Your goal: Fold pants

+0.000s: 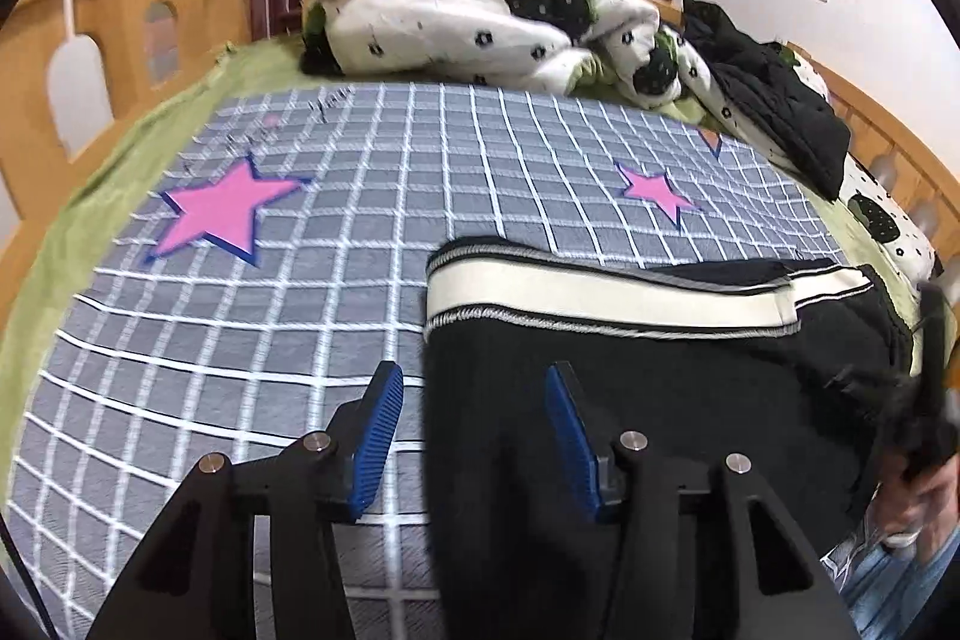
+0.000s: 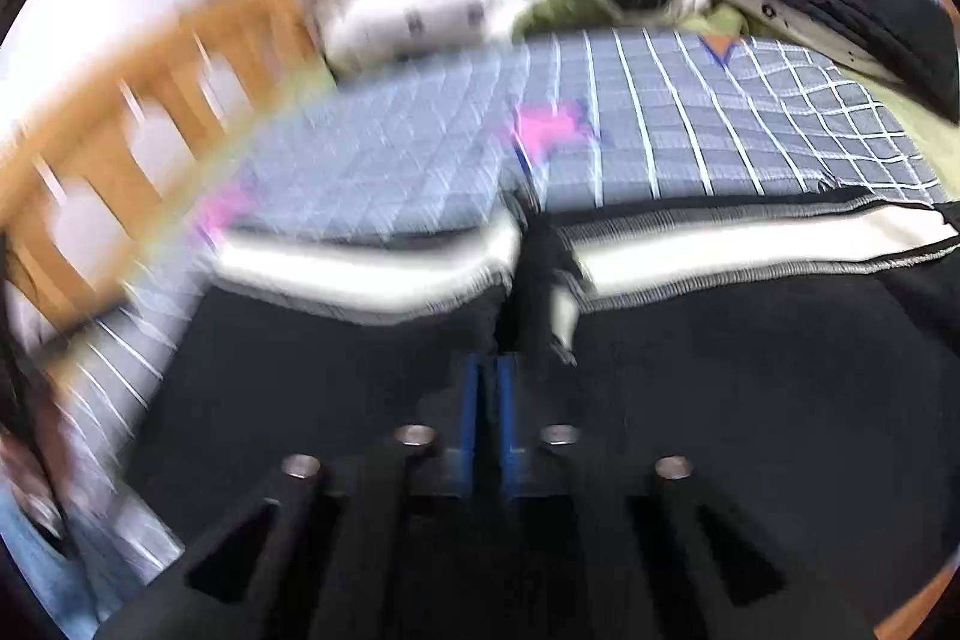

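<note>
While motion-blurred, right tool [image 2: 493,388] pinched on black pants [image 2: 750,370], grip indistinct

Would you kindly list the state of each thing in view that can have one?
left gripper: open, straddling the pants' left edge, holding nothing.
right gripper: shut on the black fabric.
pants: lying on the bed, white side stripe along the far edge.
duvet: bunched up at the far end.
black jacket: crumpled beside the duvet.
</note>
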### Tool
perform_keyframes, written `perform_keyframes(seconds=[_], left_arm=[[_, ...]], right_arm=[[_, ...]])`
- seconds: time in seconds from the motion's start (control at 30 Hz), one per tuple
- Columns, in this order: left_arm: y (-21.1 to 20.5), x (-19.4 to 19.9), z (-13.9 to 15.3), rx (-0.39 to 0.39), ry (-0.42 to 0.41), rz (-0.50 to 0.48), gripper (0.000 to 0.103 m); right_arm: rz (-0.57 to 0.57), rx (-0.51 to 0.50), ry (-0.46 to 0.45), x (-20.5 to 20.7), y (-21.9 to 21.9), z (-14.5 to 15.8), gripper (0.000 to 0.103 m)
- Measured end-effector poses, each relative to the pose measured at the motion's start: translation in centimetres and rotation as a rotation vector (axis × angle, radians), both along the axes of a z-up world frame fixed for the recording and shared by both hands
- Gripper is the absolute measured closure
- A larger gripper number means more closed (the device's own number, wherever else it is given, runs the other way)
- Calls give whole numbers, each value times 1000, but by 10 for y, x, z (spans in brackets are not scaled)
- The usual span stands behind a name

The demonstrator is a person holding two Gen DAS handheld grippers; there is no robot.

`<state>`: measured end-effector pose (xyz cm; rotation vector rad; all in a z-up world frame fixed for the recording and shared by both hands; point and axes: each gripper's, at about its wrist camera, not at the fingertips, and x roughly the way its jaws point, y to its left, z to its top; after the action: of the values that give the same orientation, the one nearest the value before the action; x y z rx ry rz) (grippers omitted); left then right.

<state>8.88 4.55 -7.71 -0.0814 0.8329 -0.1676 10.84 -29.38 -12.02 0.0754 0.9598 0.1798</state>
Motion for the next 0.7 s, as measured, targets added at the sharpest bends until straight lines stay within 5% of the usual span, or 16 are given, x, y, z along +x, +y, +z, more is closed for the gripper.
perform_keyframes(seconds=[0.1,0.23,0.43,0.53,0.7], left_arm=[[-4,11,-19,4,71,5,55],[-1,27,-43,-21,167,9,55],[13,38,-66,-173,262,30,55],[11,38,-68,-182,268,30,55],[-2,40,-68,-118,249,20,56]], right_arm=[[-25,-58,1,-1,-1,-21,96],[-45,2,-10,-16,-16,-5,75],[-139,17,-87,-63,-65,25,70],[-270,-14,-132,-94,-116,39,56],[-524,-12,-81,-122,-207,19,51]])
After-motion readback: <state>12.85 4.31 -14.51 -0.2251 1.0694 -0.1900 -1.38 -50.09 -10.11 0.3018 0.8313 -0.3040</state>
